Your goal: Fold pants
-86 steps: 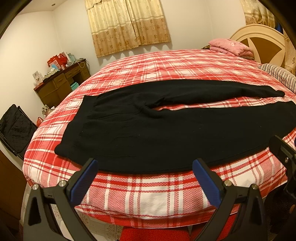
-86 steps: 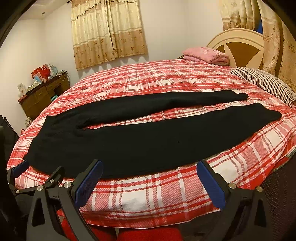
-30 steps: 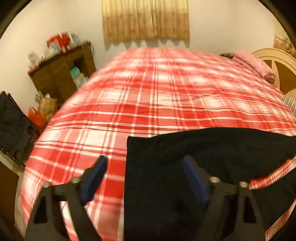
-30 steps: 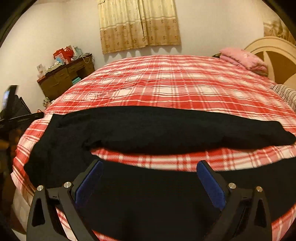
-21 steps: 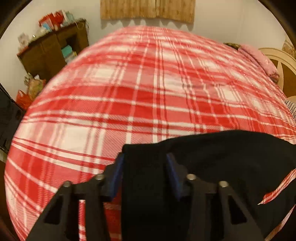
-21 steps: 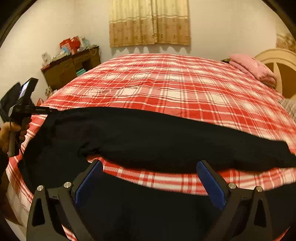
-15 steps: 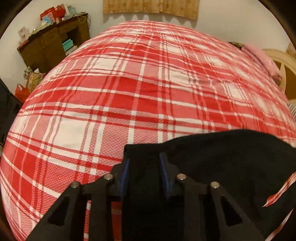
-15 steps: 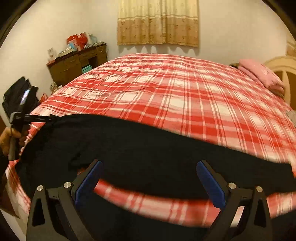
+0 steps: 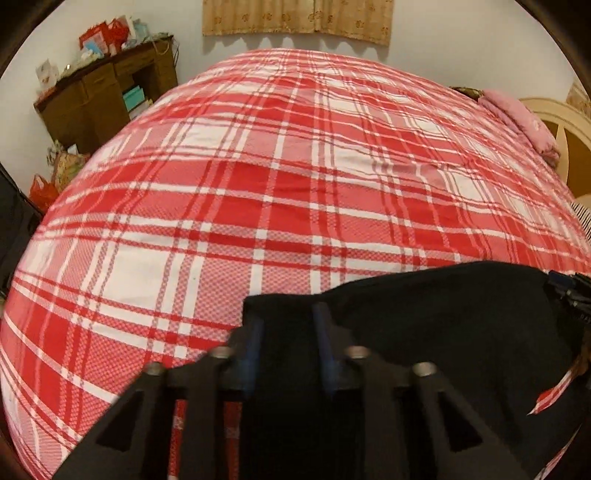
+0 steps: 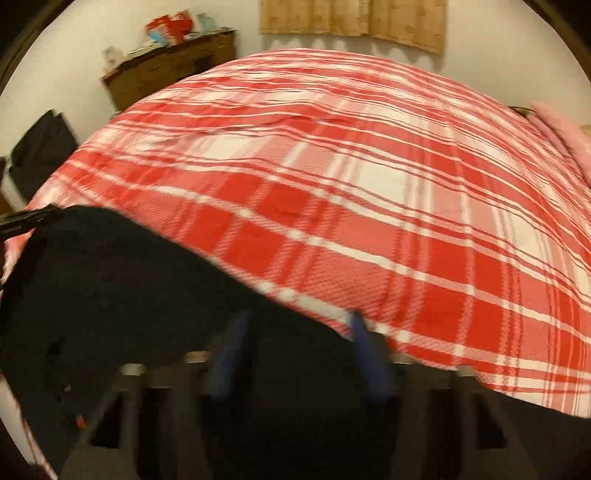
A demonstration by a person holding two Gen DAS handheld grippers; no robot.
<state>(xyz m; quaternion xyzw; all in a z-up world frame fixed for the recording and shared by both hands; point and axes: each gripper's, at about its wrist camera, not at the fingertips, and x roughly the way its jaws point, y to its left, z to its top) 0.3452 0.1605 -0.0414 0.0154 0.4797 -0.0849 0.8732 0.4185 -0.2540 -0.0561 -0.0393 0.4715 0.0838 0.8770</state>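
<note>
Black pants (image 9: 443, 325) lie on a bed with a red and white plaid cover (image 9: 280, 192). My left gripper (image 9: 286, 328) is shut on the far waist corner of the pants, black cloth between its blue pads. In the right wrist view the pants (image 10: 118, 280) fill the lower left. My right gripper (image 10: 295, 332) sits at the far edge of the cloth, its blue pads closing in with cloth between them; the view is blurred. The right gripper's tip shows at the right edge of the left wrist view (image 9: 570, 291).
A brown wooden desk (image 9: 107, 99) with bags on top stands by the wall at the far left. A pink folded blanket (image 9: 517, 118) and a cream headboard (image 9: 565, 147) are at the far right. Curtains (image 9: 295, 16) hang on the back wall.
The left gripper reached the waist corner and closed on it. The right gripper moved forward over the pants to the far leg edge, and its fingers have narrowed from wide open.
</note>
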